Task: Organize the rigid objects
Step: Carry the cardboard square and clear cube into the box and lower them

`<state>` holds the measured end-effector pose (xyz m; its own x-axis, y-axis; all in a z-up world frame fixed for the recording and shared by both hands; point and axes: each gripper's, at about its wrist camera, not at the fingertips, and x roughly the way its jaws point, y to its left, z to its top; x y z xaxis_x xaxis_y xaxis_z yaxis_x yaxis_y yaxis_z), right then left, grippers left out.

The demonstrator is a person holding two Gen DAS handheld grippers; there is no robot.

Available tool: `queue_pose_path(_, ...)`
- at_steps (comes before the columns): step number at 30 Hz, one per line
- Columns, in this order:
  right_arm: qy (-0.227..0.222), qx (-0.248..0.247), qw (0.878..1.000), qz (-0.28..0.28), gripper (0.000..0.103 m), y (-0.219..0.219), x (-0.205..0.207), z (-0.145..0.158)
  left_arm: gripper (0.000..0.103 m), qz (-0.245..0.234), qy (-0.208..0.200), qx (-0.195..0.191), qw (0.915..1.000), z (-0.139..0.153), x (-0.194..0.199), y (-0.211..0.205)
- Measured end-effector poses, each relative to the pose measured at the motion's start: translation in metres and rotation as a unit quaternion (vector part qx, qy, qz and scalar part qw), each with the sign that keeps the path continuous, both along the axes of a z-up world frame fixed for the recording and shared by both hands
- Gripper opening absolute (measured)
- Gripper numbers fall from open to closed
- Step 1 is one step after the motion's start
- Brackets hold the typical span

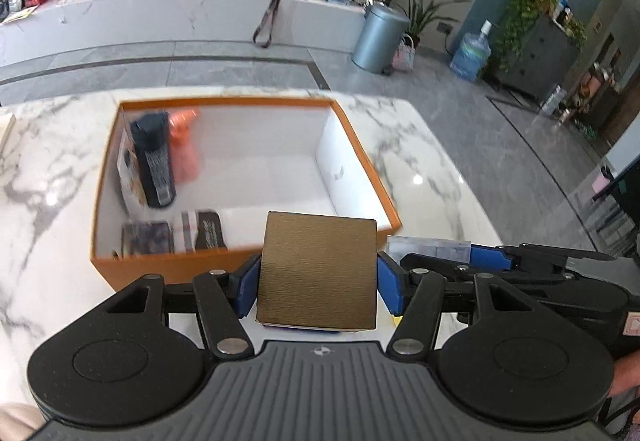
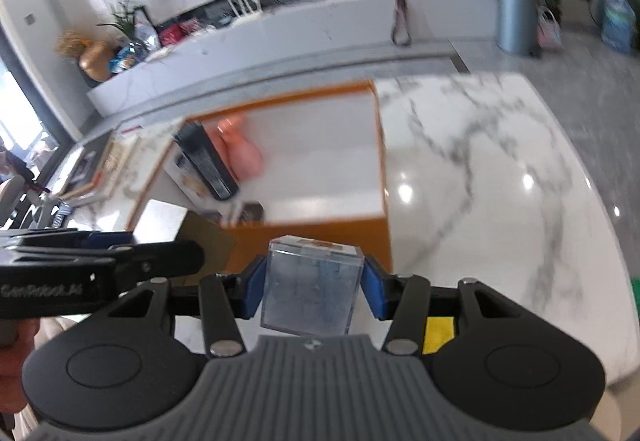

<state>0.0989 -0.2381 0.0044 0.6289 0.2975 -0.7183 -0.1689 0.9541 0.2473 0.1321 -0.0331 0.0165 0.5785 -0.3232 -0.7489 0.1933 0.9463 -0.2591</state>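
An open orange box (image 1: 132,273) with a white inside stands on the marble table (image 1: 48,169); it also shows in the right wrist view (image 2: 320,237). Inside it stand a black bottle (image 1: 154,161), a pink object (image 1: 184,149) and some small packs. My left gripper (image 1: 318,281) is shut on a flat gold-brown box (image 1: 318,273), held just before the orange box's near wall. My right gripper (image 2: 314,289) is shut on a clear plastic cube (image 2: 312,285), also near that wall. The right gripper shows at the right in the left wrist view (image 1: 520,261).
The table's rounded edge (image 2: 600,201) runs to the right, with grey floor beyond. A yellow item (image 2: 439,335) lies under my right gripper. Flat books or frames (image 2: 104,169) lie left of the orange box. A grey bin (image 1: 380,37) stands on the floor.
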Motion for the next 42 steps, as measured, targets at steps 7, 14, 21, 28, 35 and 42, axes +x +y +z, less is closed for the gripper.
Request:
queue_pose_path(7,-0.029,0.000,0.999,0.017,0.051,0.013,0.035,0.020,0.068,0.022,0.007,-0.012,0.9997,0.004,0.039,0.017)
queue_pose_path(14,-0.012,-0.022,0.999,0.046,0.051,0.029,0.090,0.006,0.068,0.058,0.054,-0.027,0.9965,-0.027,0.092,0.033)
queue_pose_path(21,0.022,-0.053,0.995,0.079,0.051,0.048,0.148,-0.024,0.068,0.094,0.089,-0.023,0.9913,-0.066,0.143,0.043)
queue_pose_path(28,0.049,-0.079,0.990,0.104,0.051,0.063,0.194,-0.057,0.068,0.103,0.110,-0.026,0.9882,-0.096,0.188,0.038)
queue_pose_path(35,0.065,-0.090,0.987,0.114,0.051,0.071,0.224,-0.084,0.068,0.111,0.142,-0.012,0.9836,-0.122,0.203,0.031)
queue_pose_path(42,0.080,-0.105,0.983,0.131,0.051,0.078,0.235,-0.098,0.068,0.150,0.162,-0.012,0.9752,-0.131,0.214,0.028)
